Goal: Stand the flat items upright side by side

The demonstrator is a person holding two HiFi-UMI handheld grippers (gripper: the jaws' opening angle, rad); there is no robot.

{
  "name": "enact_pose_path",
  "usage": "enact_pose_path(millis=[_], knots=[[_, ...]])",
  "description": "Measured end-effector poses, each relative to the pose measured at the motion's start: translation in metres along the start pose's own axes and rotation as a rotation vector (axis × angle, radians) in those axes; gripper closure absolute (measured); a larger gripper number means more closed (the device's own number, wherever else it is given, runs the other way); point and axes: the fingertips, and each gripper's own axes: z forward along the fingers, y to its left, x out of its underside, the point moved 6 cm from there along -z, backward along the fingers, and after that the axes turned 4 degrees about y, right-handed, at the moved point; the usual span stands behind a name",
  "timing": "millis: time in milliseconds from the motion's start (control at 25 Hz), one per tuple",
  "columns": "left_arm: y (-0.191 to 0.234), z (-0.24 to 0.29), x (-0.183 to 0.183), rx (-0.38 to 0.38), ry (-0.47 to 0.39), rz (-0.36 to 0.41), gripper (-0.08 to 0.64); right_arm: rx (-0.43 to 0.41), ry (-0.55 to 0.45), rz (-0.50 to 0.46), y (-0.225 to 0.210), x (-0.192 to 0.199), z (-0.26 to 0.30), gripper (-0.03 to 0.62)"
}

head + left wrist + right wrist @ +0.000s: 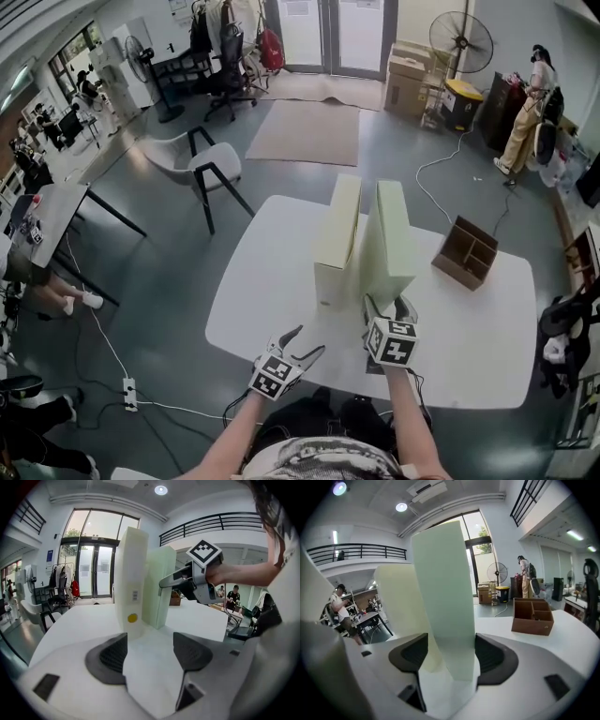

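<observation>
Two tall flat boxes stand upright side by side on the white table (272,309): a cream box (337,234) on the left and a pale green box (392,239) on the right, a narrow gap between them. My right gripper (389,305) is shut on the near end of the green box (443,597), one pad on each side; the cream box (401,606) shows behind it. My left gripper (309,339) hangs near the table's front edge, clear of the cream box (131,573), open with only bare table between its pads (112,653).
A brown wooden compartment tray (466,251) sits on the table's right side, beyond the green box. Off the table's far left corner stands a white chair (211,169). A power strip (129,392) and cables lie on the floor at left.
</observation>
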Motion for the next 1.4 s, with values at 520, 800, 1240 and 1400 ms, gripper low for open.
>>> enact_pose_path(millis=[520, 800, 1240, 1400], knots=[[0.000, -0.001, -0.005, 0.006, -0.008, 0.008, 0.253, -0.060, 0.031, -0.083, 0.029, 0.002, 0.012, 0.310], [0.002, -0.010, -0.006, 0.010, 0.002, 0.046, 0.255, -0.068, 0.023, -0.085, 0.031, 0.004, 0.009, 0.308], [-0.015, -0.011, -0.002, 0.117, 0.026, 0.089, 0.293, -0.090, 0.029, -0.057, 0.029, 0.037, -0.027, 0.310], [-0.033, -0.009, -0.005, 0.199, 0.039, 0.108, 0.304, -0.080, 0.055, -0.012, 0.022, 0.061, -0.054, 0.310]])
